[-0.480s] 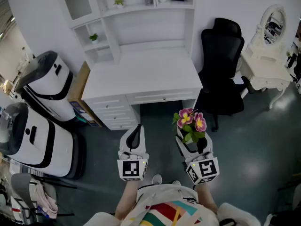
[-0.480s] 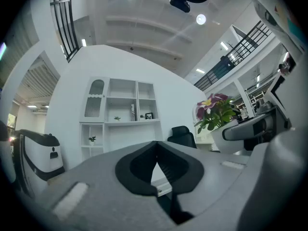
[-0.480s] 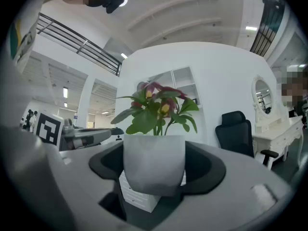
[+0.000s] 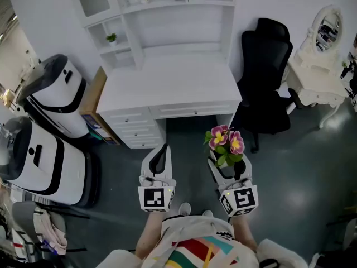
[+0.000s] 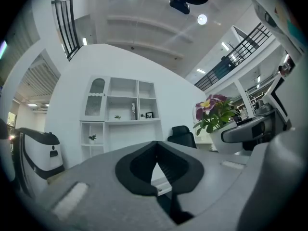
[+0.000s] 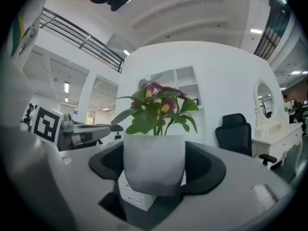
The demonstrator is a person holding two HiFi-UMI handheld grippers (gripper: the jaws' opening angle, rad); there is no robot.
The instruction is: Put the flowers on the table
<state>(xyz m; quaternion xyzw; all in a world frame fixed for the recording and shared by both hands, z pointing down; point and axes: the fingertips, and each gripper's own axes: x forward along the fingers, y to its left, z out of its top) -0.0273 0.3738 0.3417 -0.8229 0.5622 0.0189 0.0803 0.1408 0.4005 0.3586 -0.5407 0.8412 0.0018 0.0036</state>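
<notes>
though off table (image 4: 167, 88), flowers (image 4: 223, 141) in right claw (image 4: 228, 165)

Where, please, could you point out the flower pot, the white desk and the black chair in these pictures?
flower pot (image 6: 154, 162), right gripper view, middle of its white wall.
white desk (image 4: 173, 84), head view, bare top.
black chair (image 4: 266, 54), head view, backrest.
</notes>
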